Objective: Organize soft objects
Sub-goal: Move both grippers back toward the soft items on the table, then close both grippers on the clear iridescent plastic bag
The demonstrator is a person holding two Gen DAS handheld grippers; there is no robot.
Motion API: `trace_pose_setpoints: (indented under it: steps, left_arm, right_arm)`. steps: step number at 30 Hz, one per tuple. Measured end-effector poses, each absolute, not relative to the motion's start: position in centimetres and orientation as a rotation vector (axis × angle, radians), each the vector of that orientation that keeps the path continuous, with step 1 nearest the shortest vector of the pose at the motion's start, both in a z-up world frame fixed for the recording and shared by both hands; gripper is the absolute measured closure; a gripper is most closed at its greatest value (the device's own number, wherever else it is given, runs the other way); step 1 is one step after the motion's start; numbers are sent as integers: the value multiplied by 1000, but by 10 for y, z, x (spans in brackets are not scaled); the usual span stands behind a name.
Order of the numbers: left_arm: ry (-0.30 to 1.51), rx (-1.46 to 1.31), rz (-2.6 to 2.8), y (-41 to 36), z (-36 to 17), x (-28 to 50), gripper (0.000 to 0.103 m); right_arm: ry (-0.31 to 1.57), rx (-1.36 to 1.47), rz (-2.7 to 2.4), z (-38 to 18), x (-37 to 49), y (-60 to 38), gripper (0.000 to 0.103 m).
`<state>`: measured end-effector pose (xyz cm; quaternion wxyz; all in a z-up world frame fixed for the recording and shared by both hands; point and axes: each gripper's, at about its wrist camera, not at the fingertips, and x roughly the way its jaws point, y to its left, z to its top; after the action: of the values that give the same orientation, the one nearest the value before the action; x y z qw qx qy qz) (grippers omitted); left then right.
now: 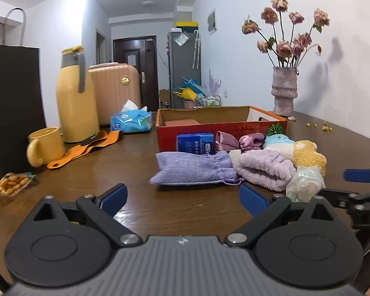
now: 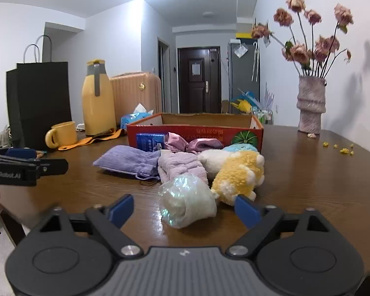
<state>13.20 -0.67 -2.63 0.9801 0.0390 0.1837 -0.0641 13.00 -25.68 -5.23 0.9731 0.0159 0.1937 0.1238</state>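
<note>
my right gripper (image 2: pixel 183 208) hangs low over the near edge of the brown table (image 2: pixel 320 185), jaws spread, the blue pads flanking but not touching a glittery, iridescent white bundle (image 2: pixel 188 201) that lies nearest of the soft things. nothing is pinched. my left gripper (image 1: pixel 183 197) is likewise spread and empty, aimed at a lavender knit drawstring pouch (image 1: pixel 192 169) lying flat just beyond it.

the pile sits in front of a red cardboard box (image 2: pixel 194 133), which is open-topped and nearly bare: a folded lilac fleece cloth (image 2: pixel 181 167) touches the pouch on its right, a yellow-and-white plush toy (image 2: pixel 239 175) leans beside the bundle, a white-and-blue plush (image 2: pixel 217 159) lies behind it, and a pink satin bow (image 2: pixel 192 144) and a blue tissue pack (image 2: pixel 150 141) rest against the box front.

the bundle looks light and squashy with a slick, crinkly skin, so i judge it could slide out of a shallow pinch; taking it across its thick middle seems safest. the pouch is limp and will droop, so i would best pinch it at its gathered neck. none of it looks fragile.
</note>
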Motion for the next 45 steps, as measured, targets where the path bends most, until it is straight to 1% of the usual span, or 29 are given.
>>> trace_pose_setpoints:
  steps: [1, 2, 3, 4, 5, 6, 8, 9, 11, 14, 18, 21, 22, 23, 25, 27, 29, 30, 35, 37, 39, 42, 45]
  left_arm:
    - [377, 83, -131, -9, -27, 138, 3]
    - [384, 88, -136, -11, -27, 144, 3]
    - [390, 92, -139, -14, -27, 149, 3]
    - [396, 95, -143, -16, -27, 155, 3]
    - [402, 100, -149, -20, -27, 160, 4]
    - [407, 104, -155, -23, -28, 165, 4]
    - [419, 109, -166, -30, -29, 176, 4]
    - [428, 111, -176, -34, -29, 182, 5]
    - [440, 109, -197, -42, -30, 192, 14]
    - [460, 87, -242, -52, -29, 206, 20]
    - [476, 73, -280, -61, -29, 216, 20]
    - [496, 72, -277, -53, -31, 220, 20]
    - [501, 63, -267, -48, -31, 219, 20]
    - [503, 54, -254, -42, -31, 219, 20]
    - [509, 34, -229, -31, -30, 214, 20]
    - [517, 15, -203, -19, -29, 210, 20]
    - [518, -1, -188, -7, -26, 202, 20]
    - [512, -3, -191, -1, -25, 197, 20]
    - [521, -97, -330, 13, -21, 177, 21]
    - [559, -160, -418, 9, -23, 175, 24]
    - [601, -198, -463, 2, -26, 176, 30]
    - [680, -243, -485, -4, -32, 180, 47]
    - [715, -258, -502, -6, -41, 178, 53]
  right_arm:
    - [404, 37, 251, -54, 138, -256, 26]
    - [419, 45, 260, -56, 146, -256, 38]
    - [437, 53, 277, -57, 153, -255, 44]
    - [453, 59, 296, -58, 159, -255, 57]
    - [464, 60, 311, -59, 164, -255, 63]
    - [470, 57, 320, -59, 168, -255, 64]
    - [470, 54, 346, -58, 171, -257, 73]
    - [474, 60, 357, -56, 173, -259, 75]
    - [485, 80, 381, -53, 176, -267, 77]
    - [493, 94, 387, -48, 178, -278, 79]
    - [499, 148, 448, -41, 176, -293, 79]
    - [516, 122, 575, -43, 172, -280, 78]
    - [514, 102, 599, -45, 171, -270, 75]
    - [517, 86, 611, -46, 171, -261, 70]
    - [532, 62, 624, -51, 175, -241, 67]
    - [522, 49, 638, -50, 176, -229, 65]
    - [501, 48, 665, -44, 175, -231, 53]
    - [486, 64, 670, -40, 174, -238, 51]
    - [491, 221, 641, -30, 179, -274, 49]
    - [507, 273, 638, -31, 182, -276, 49]
    - [517, 294, 642, -36, 184, -272, 50]
    - [534, 295, 601, -44, 184, -267, 51]
    - [548, 348, 569, -52, 189, -265, 51]
